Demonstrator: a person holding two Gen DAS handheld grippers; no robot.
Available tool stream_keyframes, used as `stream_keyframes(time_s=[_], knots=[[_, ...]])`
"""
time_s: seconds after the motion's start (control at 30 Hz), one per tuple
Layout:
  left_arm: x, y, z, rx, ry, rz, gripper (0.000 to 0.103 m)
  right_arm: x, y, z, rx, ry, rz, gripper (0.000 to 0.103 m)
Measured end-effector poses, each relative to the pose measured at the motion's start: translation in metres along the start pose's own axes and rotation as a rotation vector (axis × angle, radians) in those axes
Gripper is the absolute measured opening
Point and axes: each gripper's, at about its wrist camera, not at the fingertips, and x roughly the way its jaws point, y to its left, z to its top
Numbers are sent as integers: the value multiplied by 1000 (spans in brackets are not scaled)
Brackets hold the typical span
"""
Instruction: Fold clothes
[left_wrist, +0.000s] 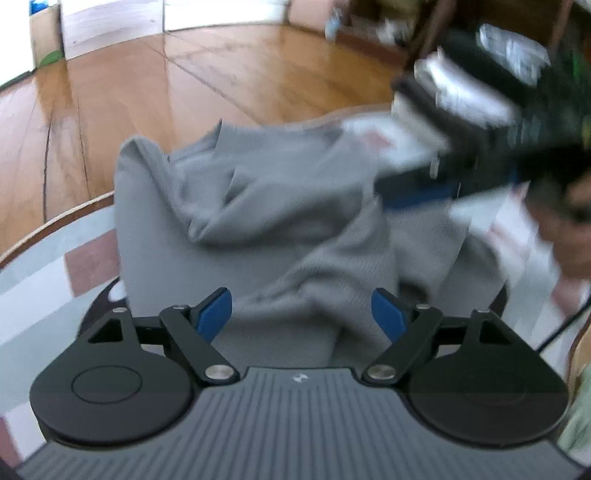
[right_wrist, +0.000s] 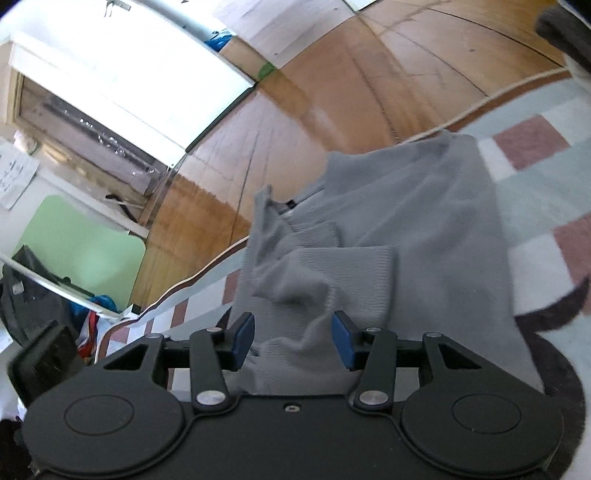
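The grey sweater (left_wrist: 280, 221) lies rumpled on the tabletop (left_wrist: 44, 266), a checked surface of pale and reddish squares with a rounded wooden rim; one edge of the knit hangs toward the rim at 12 o'clock, and a ribbed fold lies on top near the middle.

In the left wrist view, the left tongs (left_wrist: 302, 314) tilt steeply down over the near end of the sweater, at 6 o'clock of the heap. Their blue pads (left_wrist: 216, 314) stand wide apart, with cloth lying below and between them but neither pad pressing on it.

In the right wrist view, the right tongs (right_wrist: 293, 341) point down at a shallower angle over the same near end. Their blue pads (right_wrist: 243, 339) stand partly apart; a raised ridge of knit sits in the gap, with space showing on both sides, so nothing is clamped.

At 2 o'clock in the left view, the other handheld device (left_wrist: 480, 122) shows as a dark blur above the far right of the sweater. Wooden floor (left_wrist: 184, 81) lies beyond the rim.
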Motion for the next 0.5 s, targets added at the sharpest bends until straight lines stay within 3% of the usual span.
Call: stream_keyframes(time_s=[0.07, 0.2, 0.27, 0.37, 0.43, 0.5], knots=[[4, 0, -6, 49, 37, 32, 85, 2, 5, 0, -23, 16, -7, 54], [6, 8, -7, 44, 3, 198, 89, 9, 15, 3, -111, 39, -70, 54], [4, 21, -5, -14, -16, 174, 90, 17, 24, 6, -188, 52, -132, 54], [4, 40, -6, -80, -15, 73, 90, 31, 42, 9, -331, 68, -258, 58], [1, 48, -7, -134, -33, 79, 80, 47, 59, 8, -468, 68, -347, 58], [-4, 54, -7, -180, -52, 33, 76, 62, 74, 7, -587, 78, -361, 59]])
